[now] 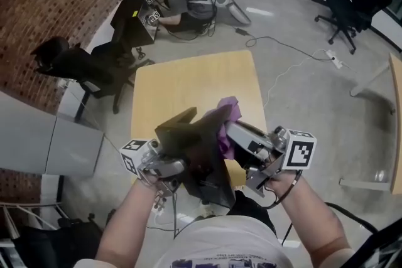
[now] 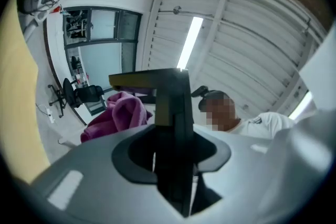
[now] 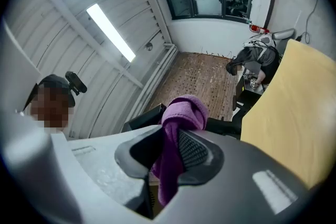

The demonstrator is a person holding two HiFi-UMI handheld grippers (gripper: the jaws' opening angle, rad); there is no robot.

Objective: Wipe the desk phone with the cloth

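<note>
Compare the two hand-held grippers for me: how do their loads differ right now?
The left hand-held gripper clamps the dark, rigid desk phone; the right hand-held gripper pinches the soft purple cloth. The phone stands stiff, the cloth bunches and droops. Both loads are held up off the wooden table.

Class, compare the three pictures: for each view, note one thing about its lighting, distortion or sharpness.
Head view: even light, but the black desk phone reads as a near-featureless dark mass against the pale wooden table. Left gripper view: strong fisheye bending, black corners, the ceiling strip light blown out. Right gripper view: same curved distortion; the purple cloth is fairly sharp.
</note>
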